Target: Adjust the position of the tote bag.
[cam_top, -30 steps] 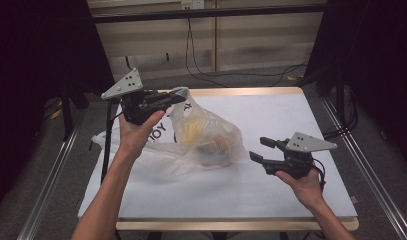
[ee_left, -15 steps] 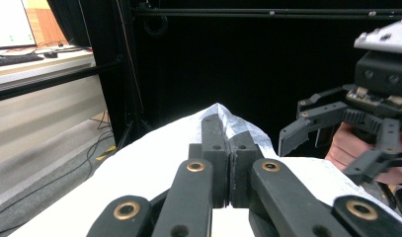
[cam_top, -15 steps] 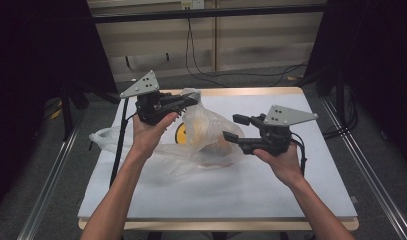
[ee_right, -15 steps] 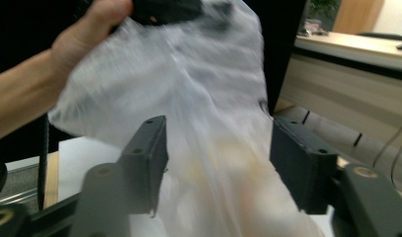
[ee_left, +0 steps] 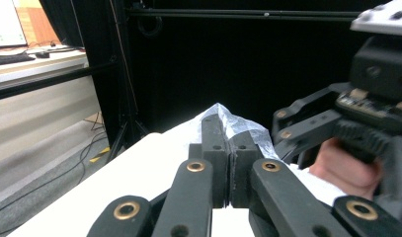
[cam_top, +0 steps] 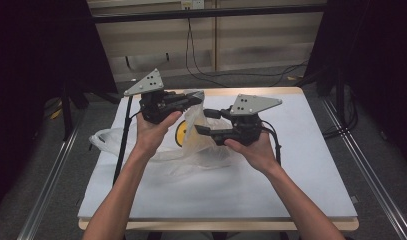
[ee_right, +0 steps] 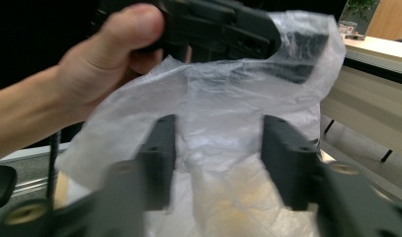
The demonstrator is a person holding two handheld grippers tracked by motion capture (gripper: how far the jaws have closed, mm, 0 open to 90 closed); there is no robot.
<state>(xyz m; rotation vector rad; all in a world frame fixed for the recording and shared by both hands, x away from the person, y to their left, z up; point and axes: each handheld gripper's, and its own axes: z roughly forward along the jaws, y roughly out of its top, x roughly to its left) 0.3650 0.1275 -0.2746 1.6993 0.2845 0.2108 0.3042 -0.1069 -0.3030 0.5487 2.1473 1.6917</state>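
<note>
White covers the bench (cam_top: 301, 165) in front of me, with dark curtains and a pale slatted wall behind it. Nearest, my two forearms come up from the bottom edge of the high view. My right gripper (cam_top: 207, 121) points leftward at the middle of the bench, and its jaws have just been closing; in the right gripper view they stand apart with the film of a clear plastic bag (ee_right: 223, 123) between them, not yet pressed by either pad. I judge that this gripper is coming in to take a second hold on the bag's upper edge, so the mouth can be pulled open or lifted evenly.

A little farther on, my left gripper (cam_top: 193, 97) is clamped tight on a pinch of that bag; in the left gripper view its jaws meet with crumpled film poking out above them. It holds the rim up off the bench, which keeps the bag standing and its top within reach. The rest of the bag sags onto the bench below, and a yellow round thing (cam_top: 180, 133) shows through it; I cannot tell what it is.
</note>
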